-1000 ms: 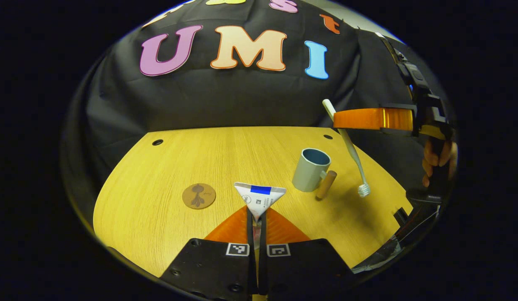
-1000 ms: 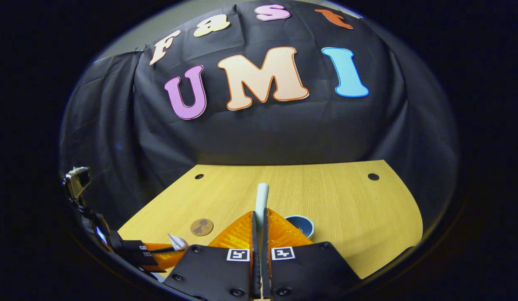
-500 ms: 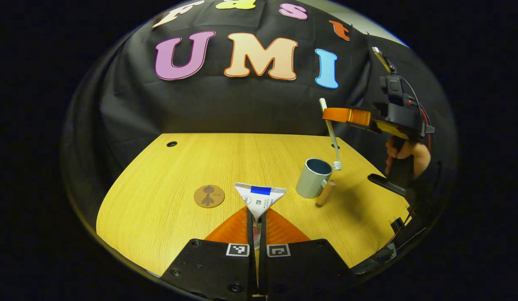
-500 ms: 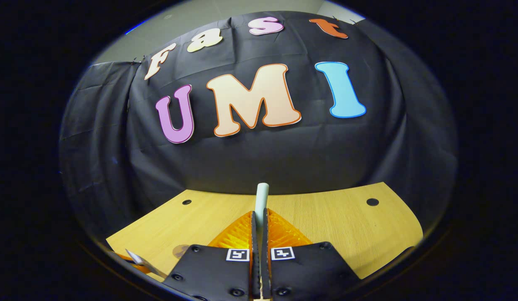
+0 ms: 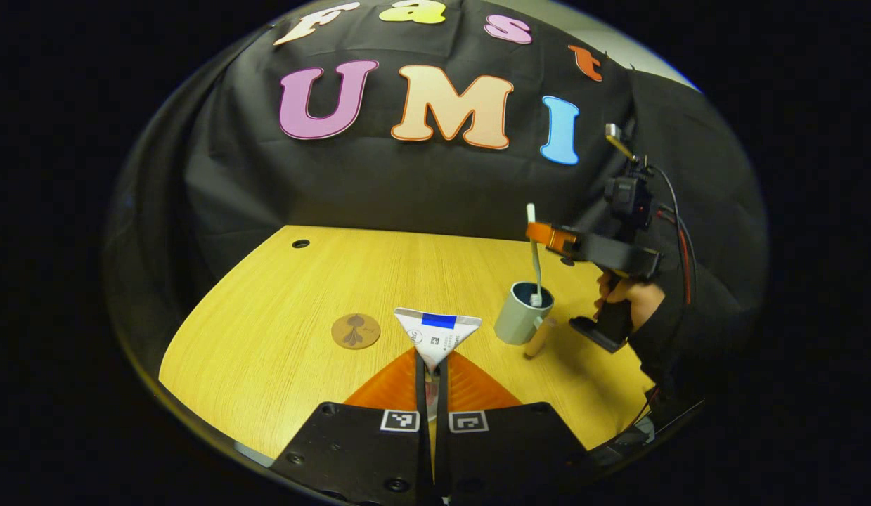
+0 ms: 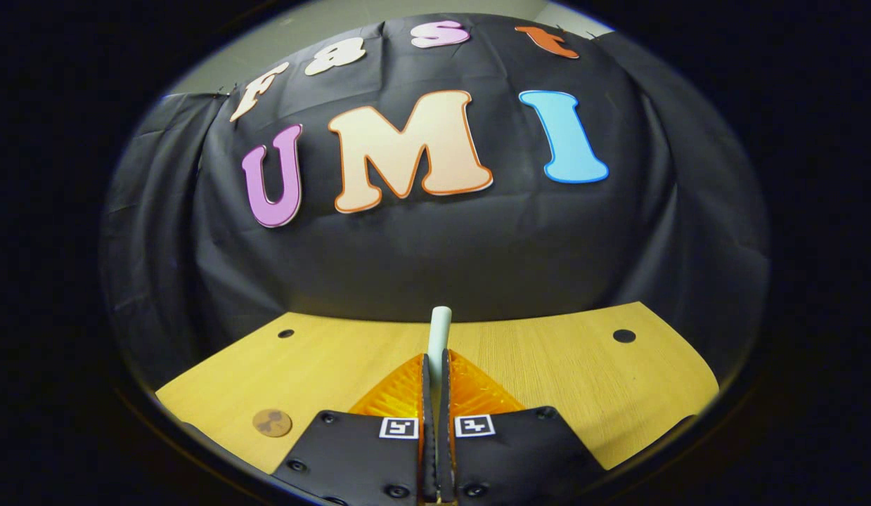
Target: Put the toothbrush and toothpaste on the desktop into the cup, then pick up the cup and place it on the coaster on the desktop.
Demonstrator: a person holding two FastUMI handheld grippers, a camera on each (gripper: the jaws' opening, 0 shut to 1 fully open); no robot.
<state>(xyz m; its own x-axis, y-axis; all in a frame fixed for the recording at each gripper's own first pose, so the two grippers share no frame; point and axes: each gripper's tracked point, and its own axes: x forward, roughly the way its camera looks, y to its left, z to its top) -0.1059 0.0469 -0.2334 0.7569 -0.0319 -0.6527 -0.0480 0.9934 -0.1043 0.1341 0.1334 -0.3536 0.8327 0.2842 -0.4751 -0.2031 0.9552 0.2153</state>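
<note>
Right gripper (image 5: 540, 234) pinches the toothbrush (image 5: 533, 253), bristles dipping into the cup (image 5: 521, 318); left gripper (image 5: 431, 365) clamps the toothpaste (image 5: 436, 336) just left of it.

We see the white toothbrush (image 5: 534, 256) upright, head down in the grey cup (image 5: 519, 314), with the toothpaste (image 5: 436, 336) and round coaster (image 5: 355, 330) to the cup's left.
</note>
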